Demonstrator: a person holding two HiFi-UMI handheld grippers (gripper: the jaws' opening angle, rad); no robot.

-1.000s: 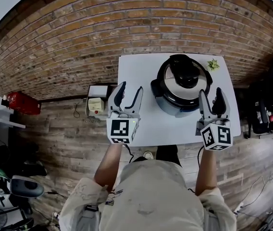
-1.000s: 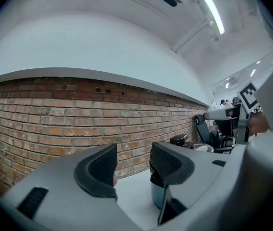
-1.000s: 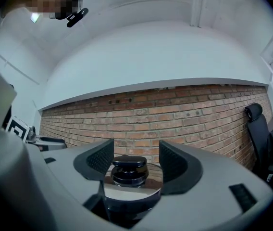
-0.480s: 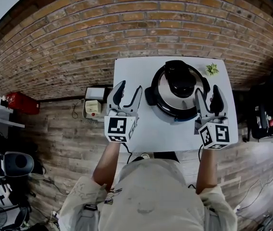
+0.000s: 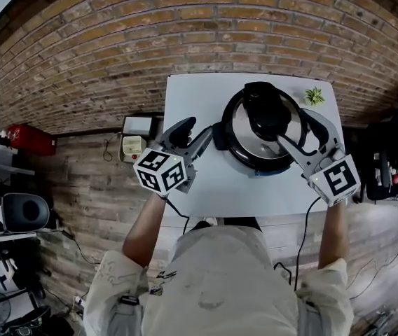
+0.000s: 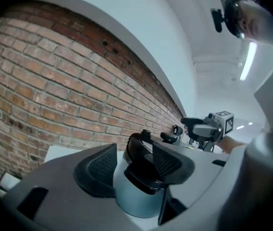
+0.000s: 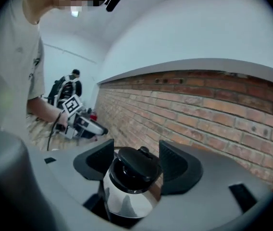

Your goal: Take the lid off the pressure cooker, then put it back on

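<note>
The pressure cooker stands on the white table, its steel lid on, with a black top handle. My left gripper is open at the cooker's left and points at the black side handle. In the left gripper view that handle sits between the spread fingers, untouched. My right gripper is open at the cooker's right, its fingers straddling the rim. In the right gripper view the cooker shows between the pads.
A small green plant stands at the table's far right corner. The brick wall runs behind the table. A white box and a red object lie on the wooden floor to the left.
Both grippers have closed in on the cooker from either side and rolled. The left one has swung right toward the side handle, and the right one now straddles the right rim.
</note>
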